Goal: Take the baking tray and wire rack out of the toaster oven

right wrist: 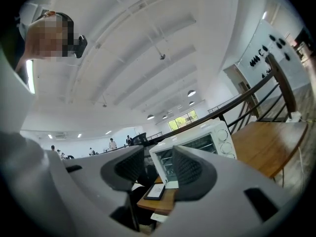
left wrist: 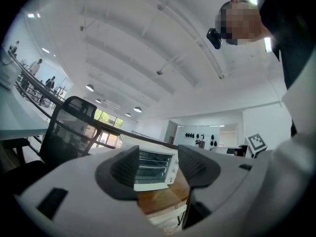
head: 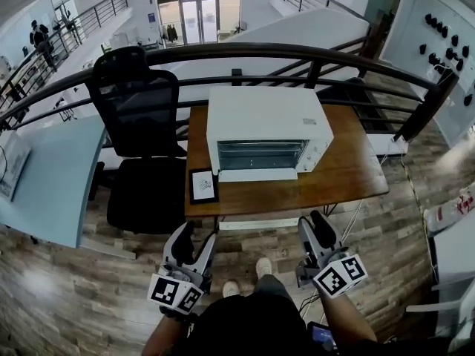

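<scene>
A white toaster oven [head: 267, 128] stands on the wooden table [head: 349, 173], its front facing me. Its door looks folded down, a white slab [head: 257, 174] below the opening. In the left gripper view the oven [left wrist: 168, 157] shows between the jaws, far off, with horizontal rack bars [left wrist: 150, 166] inside. I cannot make out a baking tray. My left gripper [head: 194, 242] [left wrist: 158, 164] and right gripper [head: 315, 228] [right wrist: 158, 167] hang in front of the table's near edge, both open and holding nothing. The right gripper view has the oven [right wrist: 207, 139] right of its jaws.
A small framed card [head: 202, 185] lies at the table's front left corner. A black office chair [head: 141, 132] stands left of the table, a pale blue desk [head: 52, 176] further left. A dark curved railing [head: 297, 54] runs behind the table. My feet [head: 262, 267] are on the wood floor.
</scene>
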`<state>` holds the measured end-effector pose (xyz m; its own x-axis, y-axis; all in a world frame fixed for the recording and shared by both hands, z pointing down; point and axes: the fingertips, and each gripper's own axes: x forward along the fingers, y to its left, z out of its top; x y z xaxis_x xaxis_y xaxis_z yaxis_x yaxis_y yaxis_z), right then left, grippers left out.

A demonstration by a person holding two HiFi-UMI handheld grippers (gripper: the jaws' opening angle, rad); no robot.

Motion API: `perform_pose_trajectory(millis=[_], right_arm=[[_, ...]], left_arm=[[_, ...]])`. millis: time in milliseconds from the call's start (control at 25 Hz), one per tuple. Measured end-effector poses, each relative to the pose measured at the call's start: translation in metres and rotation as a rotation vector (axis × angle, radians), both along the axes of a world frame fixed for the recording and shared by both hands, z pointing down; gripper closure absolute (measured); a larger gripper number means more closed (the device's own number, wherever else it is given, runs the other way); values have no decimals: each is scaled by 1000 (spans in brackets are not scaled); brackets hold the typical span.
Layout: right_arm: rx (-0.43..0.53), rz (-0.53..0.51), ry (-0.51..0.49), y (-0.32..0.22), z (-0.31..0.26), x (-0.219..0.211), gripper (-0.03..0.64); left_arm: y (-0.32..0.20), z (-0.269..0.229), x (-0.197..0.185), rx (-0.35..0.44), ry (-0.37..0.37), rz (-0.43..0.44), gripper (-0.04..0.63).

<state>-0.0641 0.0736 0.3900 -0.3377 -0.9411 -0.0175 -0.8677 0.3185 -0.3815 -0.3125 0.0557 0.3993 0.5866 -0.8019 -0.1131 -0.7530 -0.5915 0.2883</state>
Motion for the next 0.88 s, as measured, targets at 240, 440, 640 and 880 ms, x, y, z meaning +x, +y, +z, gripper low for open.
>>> perform_pose_trajectory(millis=[240, 440, 640, 880], right_arm=[[-24, -12, -34, -48, 12, 23, 454], [-53, -26, -53, -93, 22, 39, 463], [-165, 2, -302, -139, 56, 50, 491], [-293, 19, -437, -184, 96, 53, 501]], left_arm=[[-43, 6, 29, -11, -34, -2, 345], [-77, 13, 57, -52, -32, 3, 350], [-101, 37, 80, -115, -57, 9, 351], [-139, 59, 95, -208, 4, -33, 353]])
